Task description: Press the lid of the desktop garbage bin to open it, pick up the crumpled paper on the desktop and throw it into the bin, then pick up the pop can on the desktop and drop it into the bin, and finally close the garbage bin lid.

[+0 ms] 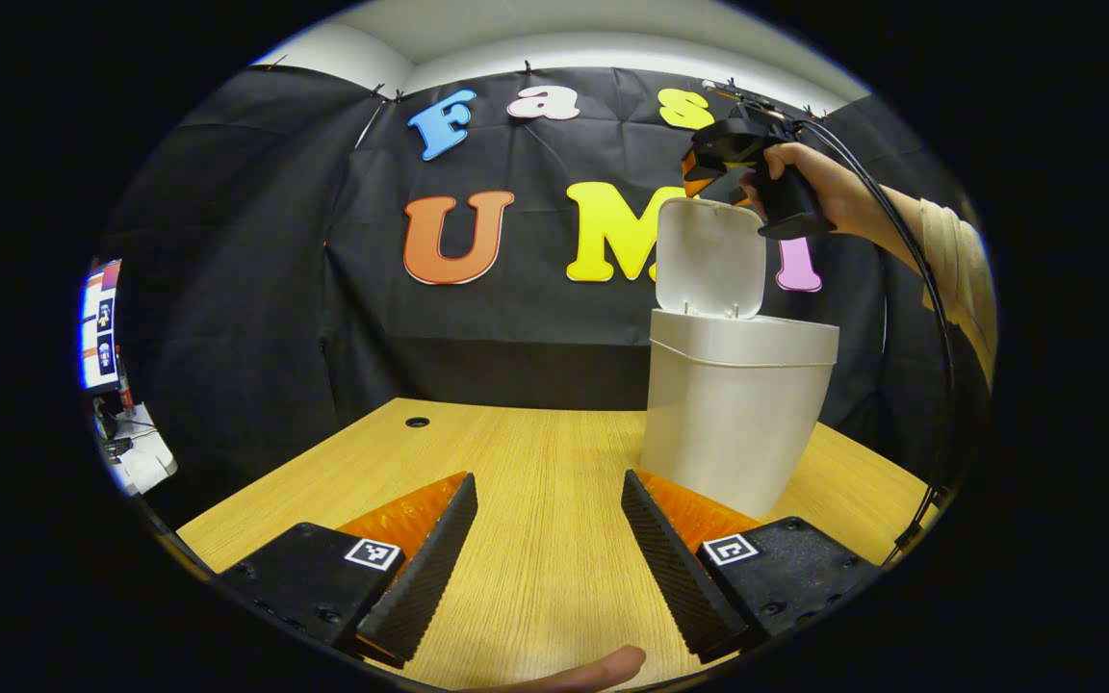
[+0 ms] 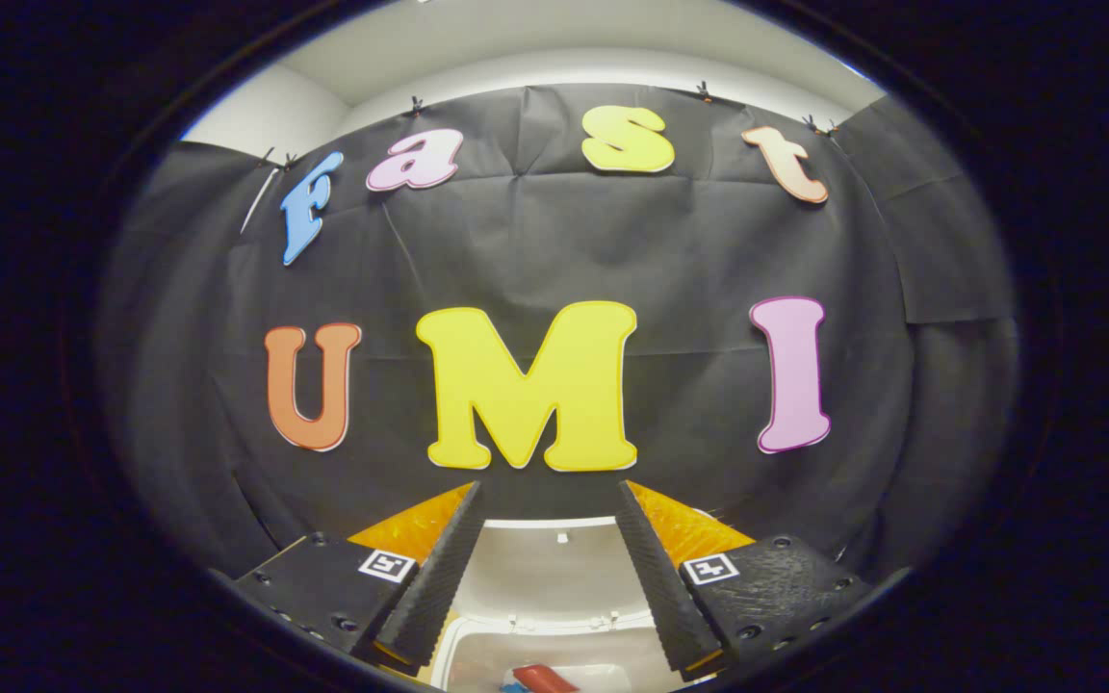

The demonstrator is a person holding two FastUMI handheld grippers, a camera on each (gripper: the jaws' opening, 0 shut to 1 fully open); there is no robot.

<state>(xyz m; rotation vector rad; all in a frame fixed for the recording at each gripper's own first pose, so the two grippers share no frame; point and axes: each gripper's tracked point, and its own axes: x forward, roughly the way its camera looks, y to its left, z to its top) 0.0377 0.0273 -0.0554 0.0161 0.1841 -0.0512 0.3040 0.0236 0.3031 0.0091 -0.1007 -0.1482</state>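
The bin's (image 1: 733, 423) inside is hidden by its own wall in the left gripper view, and its base is covered by one finger of the left claw (image 1: 550, 563). In the right gripper view the bin's opening (image 2: 554, 654) is cut off by the bottom edge; a red thing (image 2: 543, 678) in it is too cropped to tell. The far claw's (image 1: 709, 168) fingers are hidden behind the raised lid (image 1: 710, 258). A screen (image 1: 98, 327) at the left edge is too small to make out.

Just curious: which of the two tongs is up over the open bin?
The right tongs, held above the bin's raised lid; the left tongs hang low over the table.
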